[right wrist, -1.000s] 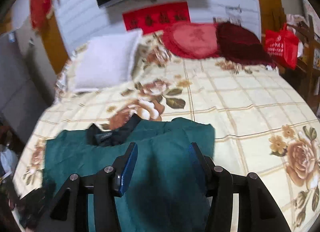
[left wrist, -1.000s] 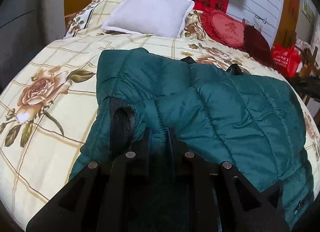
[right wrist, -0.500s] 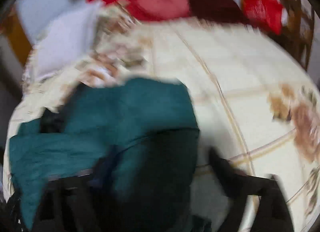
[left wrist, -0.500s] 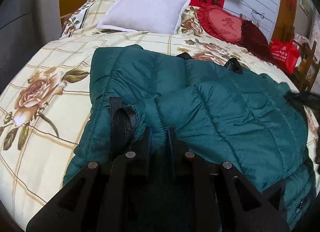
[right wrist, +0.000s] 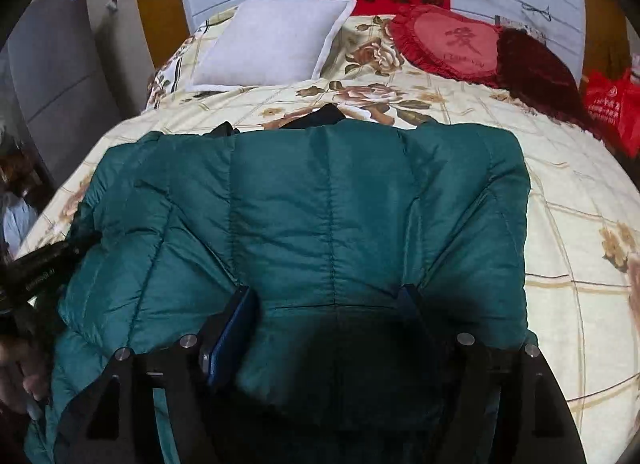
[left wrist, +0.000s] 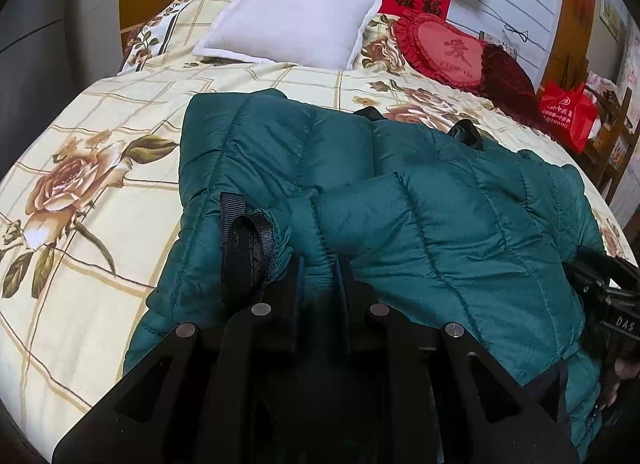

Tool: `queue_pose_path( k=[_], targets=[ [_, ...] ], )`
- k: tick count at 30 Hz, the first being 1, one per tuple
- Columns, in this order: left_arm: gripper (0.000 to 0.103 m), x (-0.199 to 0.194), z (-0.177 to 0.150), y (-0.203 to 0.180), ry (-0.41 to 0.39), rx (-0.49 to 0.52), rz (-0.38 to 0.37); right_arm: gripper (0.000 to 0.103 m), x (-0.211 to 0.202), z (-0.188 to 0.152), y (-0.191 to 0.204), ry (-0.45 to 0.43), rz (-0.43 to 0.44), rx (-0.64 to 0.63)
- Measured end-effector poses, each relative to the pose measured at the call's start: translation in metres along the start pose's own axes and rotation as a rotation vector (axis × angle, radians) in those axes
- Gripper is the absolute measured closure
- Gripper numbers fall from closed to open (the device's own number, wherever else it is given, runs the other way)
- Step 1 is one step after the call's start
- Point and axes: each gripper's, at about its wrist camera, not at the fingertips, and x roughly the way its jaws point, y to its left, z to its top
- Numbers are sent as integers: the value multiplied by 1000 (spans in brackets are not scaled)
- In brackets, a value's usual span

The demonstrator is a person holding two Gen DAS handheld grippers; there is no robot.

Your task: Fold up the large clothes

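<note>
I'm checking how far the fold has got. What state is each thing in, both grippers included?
Jacket: lies on the bed, both sides folded inward, sleeve across the top.
Left gripper: jaws shut on a fold of jacket.
Right gripper: jaws wide, just been opening, jacket between them, pads not pressing.
White pillow: propped at the bed's head.
Heart cushion: leans beside the pillow.

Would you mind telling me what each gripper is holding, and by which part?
The left gripper pinches the green jacket beside its sleeve cuff; the right gripper holds nothing.
</note>
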Motion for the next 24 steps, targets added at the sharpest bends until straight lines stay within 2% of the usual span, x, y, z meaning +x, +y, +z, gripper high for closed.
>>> queue_pose_path(
  k=[9, 11, 12, 13, 14, 15, 16, 20, 22, 24],
  targets=[
    [88, 0, 0, 0, -1, -5, 0, 27, -15, 4, 13, -27, -45, -35],
    [88, 0, 0, -1, 0, -4, 1, 27, -31, 8, 14, -83, -38, 7],
    [88, 0, -1, -1, -1, -3, -1, 20, -36, 6, 14, -111, -10, 17],
    [88, 0, -1, -1, -2, 0, 3, 15, -27, 4, 14, -57, -34, 17],
    [88, 0, -1, -2, 0, 5, 8, 15, -10, 2, 13, 42, -55, 10],
    [88, 1, 0, -3, 4, 11, 13, 15, -5, 3, 14, 78, -54, 1],
    [88, 0, 2, -4, 10, 16, 12, 16, -10, 8, 18, 76, -72, -9],
    [88, -13, 15, 1, 101, 53, -30, 16, -61, 16, 21, 47, -65, -5],
    [88, -34, 17, 12, 104, 43, -83, 16, -95, 9, 17, 45, -92, -33],
    [88, -63, 13, 25, 91, 72, -89, 16, -128, -6, 11, 41, -95, -49]
  ],
)
